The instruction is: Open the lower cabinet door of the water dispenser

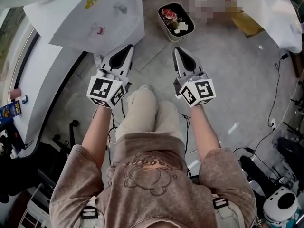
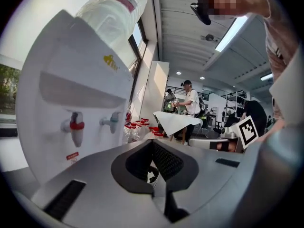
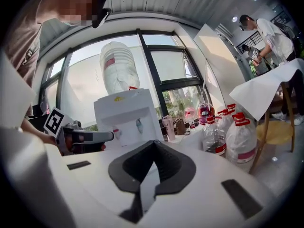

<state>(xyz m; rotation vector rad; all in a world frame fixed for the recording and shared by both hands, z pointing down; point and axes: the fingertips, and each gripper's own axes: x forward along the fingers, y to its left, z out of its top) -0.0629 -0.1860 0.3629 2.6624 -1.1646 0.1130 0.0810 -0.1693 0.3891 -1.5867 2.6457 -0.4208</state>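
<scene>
well, both grippers are held out side by side in front of the person's knees, above the grey floor. the left gripper (image 1: 128,48) has its fingers pressed together with nothing between them; in its own view the dark pads meet at the tip. the right gripper (image 1: 176,50) is the same: fingers pressed together and empty.

the water dispenser (image 1: 90,18) stands ahead and to the left. it is white, with a big clear bottle (image 2: 118,8) upside down on top. the left gripper view shows a red tap (image 2: 76,126) and a blue tap (image 2: 112,120) in its recess. the front below them is hidden behind the gripper's body, so the lower cabinet door cannot be made out. neither gripper touches the dispenser; the left one is nearer to it.

an oval bin (image 1: 160,14) with scraps in it sits on the floor ahead of the right gripper. the right gripper view shows the dispenser against a window (image 3: 171,65). several water jugs (image 3: 237,137) with red caps stand to its right, near a desk under a white cloth (image 3: 270,91). other people stand farther back in the room.
</scene>
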